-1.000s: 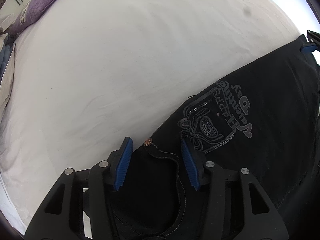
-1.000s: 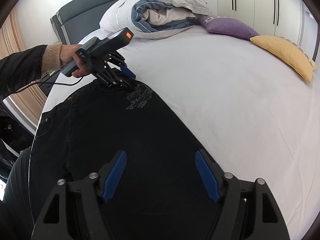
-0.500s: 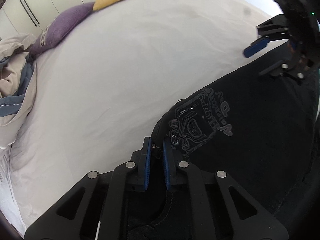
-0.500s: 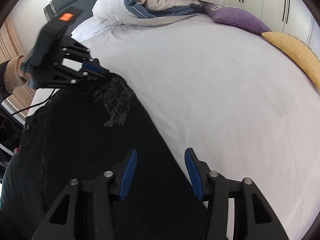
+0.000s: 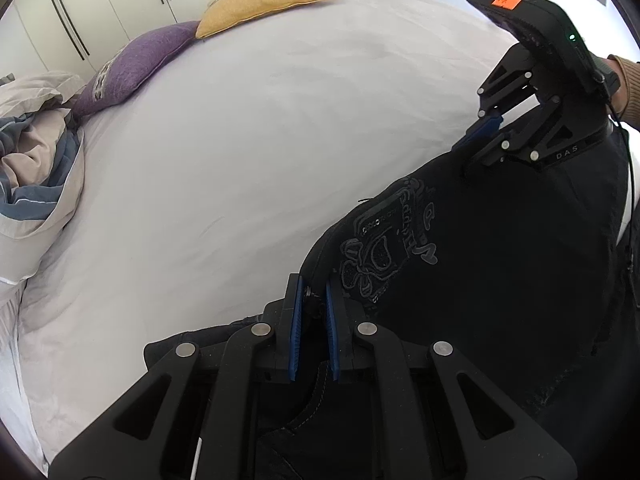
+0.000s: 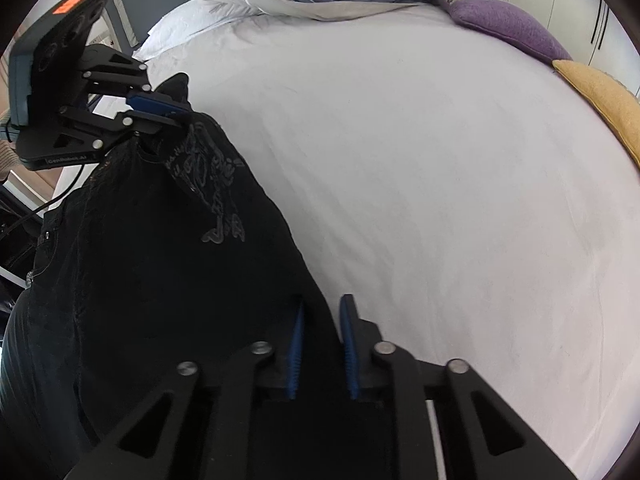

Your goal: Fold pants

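Black denim pants (image 5: pixel 500 280) with grey embroidery lie on the smooth white bed sheet (image 5: pixel 260 140). Left hand-held gripper (image 5: pixel 312 304) pinches the waistband corner between ribbed blue pads, lifting it. Right hand-held gripper (image 6: pixel 322 340) is closing narrow, the pants' edge between its pads.

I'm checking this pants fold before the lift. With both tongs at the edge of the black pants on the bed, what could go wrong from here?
1. The right tongs are closing on only a thin edge of the black pants, so the cloth may slip out when lifted.
2. The left tongs are shut on a bunched corner by a rivet; a pull could tug it free or skew the fold.
3. Dragging may wrinkle the white sheet.
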The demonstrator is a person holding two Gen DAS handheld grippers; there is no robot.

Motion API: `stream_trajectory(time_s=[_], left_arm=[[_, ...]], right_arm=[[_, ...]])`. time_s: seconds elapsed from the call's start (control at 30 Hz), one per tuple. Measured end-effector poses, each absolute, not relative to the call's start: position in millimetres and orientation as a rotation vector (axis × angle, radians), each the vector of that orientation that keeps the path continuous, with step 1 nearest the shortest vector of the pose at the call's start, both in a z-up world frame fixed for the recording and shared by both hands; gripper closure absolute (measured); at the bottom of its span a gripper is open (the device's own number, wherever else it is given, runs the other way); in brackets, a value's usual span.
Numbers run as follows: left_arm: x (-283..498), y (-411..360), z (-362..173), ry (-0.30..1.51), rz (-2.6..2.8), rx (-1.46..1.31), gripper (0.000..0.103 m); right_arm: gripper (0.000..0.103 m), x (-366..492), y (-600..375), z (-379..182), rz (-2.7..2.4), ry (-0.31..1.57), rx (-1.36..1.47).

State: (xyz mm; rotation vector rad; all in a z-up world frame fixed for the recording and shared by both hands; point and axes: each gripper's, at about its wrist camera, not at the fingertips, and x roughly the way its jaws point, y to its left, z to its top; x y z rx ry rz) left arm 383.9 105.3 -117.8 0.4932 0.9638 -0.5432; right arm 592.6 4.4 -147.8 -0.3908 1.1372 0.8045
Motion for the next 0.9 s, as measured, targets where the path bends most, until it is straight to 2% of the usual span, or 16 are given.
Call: stream_trajectory(time_s=[0.07, 0.23, 0.67, 0.9], left_arm=[[382.1, 107.1, -116.5, 0.958, -0.537, 0.483, 0.093], [373.8, 111.4, -108.3, 0.946, -0.533, 0.461, 0.093], [313.2, 123.0, -84.9, 0.929, -0.551, 0.500, 0.093], [250.2, 131.8, -87.0, 0.947, -0.563, 0.567, 0.093]], right_arm=[[0.094, 587.3, 4.9, -141.8, 0.808, 1.121, -0.396], [0.099, 568.7, 9.3, -125.9, 0.808, 1.066, -0.431], [0.099, 492.7, 56.8, -106.1, 0.912, 0.992, -0.621], [0.099, 422.1, 69.9, -96.7, 0.951, 0.941, -0.802]])
